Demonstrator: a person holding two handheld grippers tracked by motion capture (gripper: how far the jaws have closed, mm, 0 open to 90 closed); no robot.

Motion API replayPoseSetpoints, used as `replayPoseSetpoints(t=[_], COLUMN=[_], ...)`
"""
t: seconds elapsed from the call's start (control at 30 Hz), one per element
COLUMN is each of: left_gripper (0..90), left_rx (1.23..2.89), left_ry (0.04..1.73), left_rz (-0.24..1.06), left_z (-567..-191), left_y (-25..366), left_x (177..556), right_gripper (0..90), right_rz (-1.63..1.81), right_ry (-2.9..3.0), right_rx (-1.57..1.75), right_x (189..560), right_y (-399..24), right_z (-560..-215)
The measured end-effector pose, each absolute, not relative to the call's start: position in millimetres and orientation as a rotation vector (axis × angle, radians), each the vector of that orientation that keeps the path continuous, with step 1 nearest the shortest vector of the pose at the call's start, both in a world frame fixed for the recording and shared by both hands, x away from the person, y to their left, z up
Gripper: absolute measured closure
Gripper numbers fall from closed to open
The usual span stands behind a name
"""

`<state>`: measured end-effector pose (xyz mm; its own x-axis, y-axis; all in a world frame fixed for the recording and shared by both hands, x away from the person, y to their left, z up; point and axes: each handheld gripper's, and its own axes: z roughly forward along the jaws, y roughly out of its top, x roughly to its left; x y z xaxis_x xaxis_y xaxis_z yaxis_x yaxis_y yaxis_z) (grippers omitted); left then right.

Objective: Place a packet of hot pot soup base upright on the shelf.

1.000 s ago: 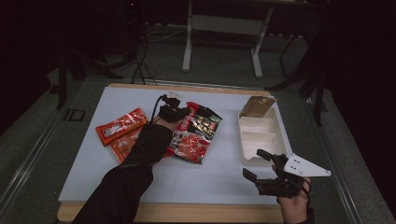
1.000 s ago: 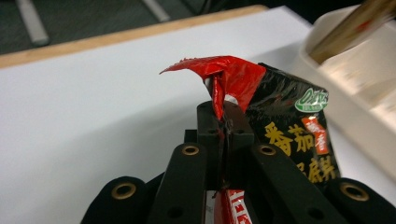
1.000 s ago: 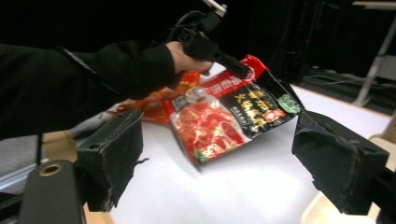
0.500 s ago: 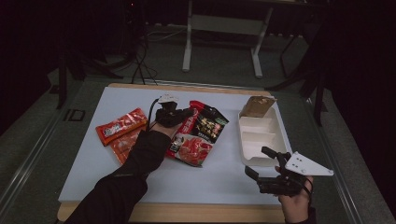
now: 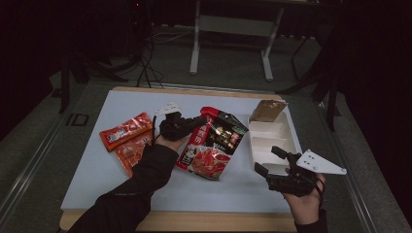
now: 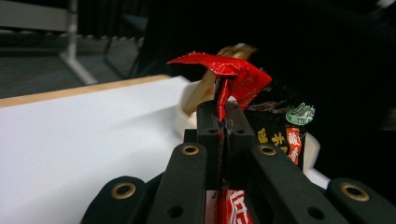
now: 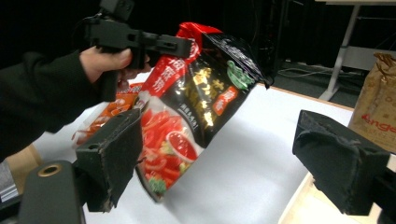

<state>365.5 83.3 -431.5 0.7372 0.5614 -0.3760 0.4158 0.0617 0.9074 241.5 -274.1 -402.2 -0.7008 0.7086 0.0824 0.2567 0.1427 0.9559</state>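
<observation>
**A:** What's the biggest thing under you?

**B:** The worktop (image 5: 121,179), pale and wide, below both of my tools. Next down in size is the white tray (image 5: 270,141): it lies just ahead of my right gripper (image 5: 273,165), and a brown paper bag (image 5: 267,110) sits at its far end, past those jaws.

**A:** And the thing you're working on?

**B:** The red and black snack bag (image 5: 214,143). My left gripper (image 5: 198,122) has its jaws clenched on the bag's red top corner; in the left gripper view the crumpled foil (image 6: 224,74) sticks up right out of the pinch. The rest of the bag hangs down and away from those jaws, tilted, with its lower end at or near the worktop; I cannot tell whether it touches.

**A:** Your other tool?

**B:** My right jaws stand wide apart with nothing between the pads. They have just been closing a little, and they grip nothing. In the right gripper view the snack bag (image 7: 196,107) hangs ahead of them, nearer the left jaw, well clear of both.

**A:** Anything smaller?

**B:** Two orange-red packets (image 5: 127,138) lie flat behind my left jaws, on the side away from the tray, beside my left sleeve (image 5: 145,174).
</observation>
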Motion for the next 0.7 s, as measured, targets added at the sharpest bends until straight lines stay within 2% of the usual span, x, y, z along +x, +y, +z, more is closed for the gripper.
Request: replayPoseSetpoints(t=[0.07, 0.53, 0.57, 0.7], left_gripper=[88.0, 87.9, 88.0, 87.9], left_rx=[1.527, 1.384, 1.380, 1.369], left_ry=[0.808, 0.681, 0.676, 0.651], left_rz=[0.112, 0.019, 0.020, 0.017], left_z=[-432, -432, -432, -431], left_y=[84, 74, 72, 66], left_x=[361, 334, 332, 328], right_gripper=[21.4, 25.4, 27.4, 46.0], right_rz=[1.597, 1.640, 1.641, 1.659], right_ry=[2.045, 2.090, 2.096, 2.104], right_rx=[0.935, 0.898, 0.894, 0.873], right_x=[246, 272, 273, 275], right_y=[-273, -250, -248, -241], right_z=[-401, -391, -391, -387])
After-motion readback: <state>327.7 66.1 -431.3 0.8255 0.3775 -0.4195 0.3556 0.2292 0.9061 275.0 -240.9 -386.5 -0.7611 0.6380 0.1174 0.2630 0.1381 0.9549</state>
